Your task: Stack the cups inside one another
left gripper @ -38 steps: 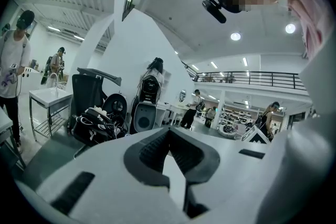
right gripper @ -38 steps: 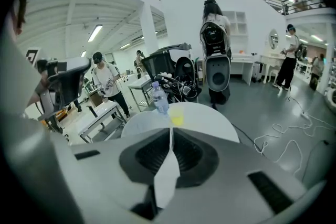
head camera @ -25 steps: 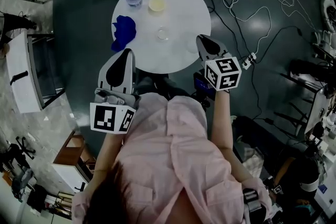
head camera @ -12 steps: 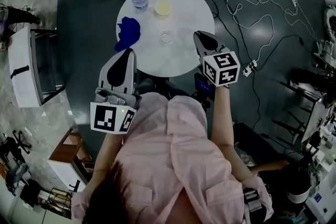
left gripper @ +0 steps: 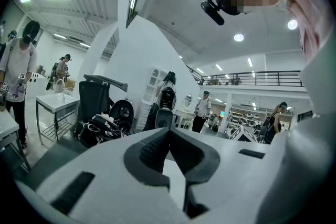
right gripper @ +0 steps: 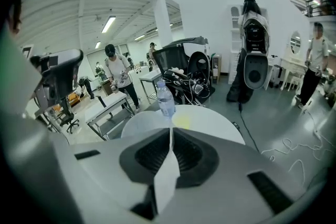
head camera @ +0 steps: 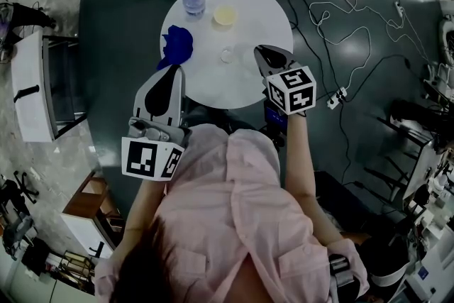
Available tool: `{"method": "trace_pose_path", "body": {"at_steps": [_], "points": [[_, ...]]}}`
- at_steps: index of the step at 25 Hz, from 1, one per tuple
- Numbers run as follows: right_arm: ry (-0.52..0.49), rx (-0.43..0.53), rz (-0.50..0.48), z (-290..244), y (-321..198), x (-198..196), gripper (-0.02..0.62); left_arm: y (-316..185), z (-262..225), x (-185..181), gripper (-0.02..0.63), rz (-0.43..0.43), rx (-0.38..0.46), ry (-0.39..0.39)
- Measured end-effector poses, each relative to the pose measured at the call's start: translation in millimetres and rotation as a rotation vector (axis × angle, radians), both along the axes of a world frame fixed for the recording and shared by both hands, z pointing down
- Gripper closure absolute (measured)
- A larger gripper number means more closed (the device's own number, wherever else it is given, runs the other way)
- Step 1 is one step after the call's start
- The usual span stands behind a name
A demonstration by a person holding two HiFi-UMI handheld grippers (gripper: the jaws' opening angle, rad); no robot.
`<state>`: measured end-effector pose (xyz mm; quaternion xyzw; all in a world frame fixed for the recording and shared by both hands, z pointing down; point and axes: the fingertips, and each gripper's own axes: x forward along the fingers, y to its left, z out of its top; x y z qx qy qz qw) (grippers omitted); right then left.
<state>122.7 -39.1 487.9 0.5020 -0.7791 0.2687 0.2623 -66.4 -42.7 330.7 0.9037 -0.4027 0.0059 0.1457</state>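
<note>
A round white table stood below me. My left gripper was closed and empty, off the table's near edge and aimed upward. My right gripper, jaws pressed together on nothing, would, I judged, need opening wide before descending squarely. The clear cup sat just beside its tip, and the yellow cup stood farther back.

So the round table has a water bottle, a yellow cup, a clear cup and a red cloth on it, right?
Not quite: the cloth is blue, not red, as the head view shows. The rest stands: the round table holds the water bottle, the yellow cup and the clear cup.
</note>
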Motion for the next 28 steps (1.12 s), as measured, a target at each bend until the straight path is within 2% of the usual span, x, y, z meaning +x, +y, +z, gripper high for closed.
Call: {"method": "trace_pose_path", "body": {"at_steps": [28], "points": [[0.062,-0.182,-0.115,56.3,-5.0,-22.9,0.558,-34.0,6.3,-1.9,0.591,-0.006,-0.028,0.004]]}}
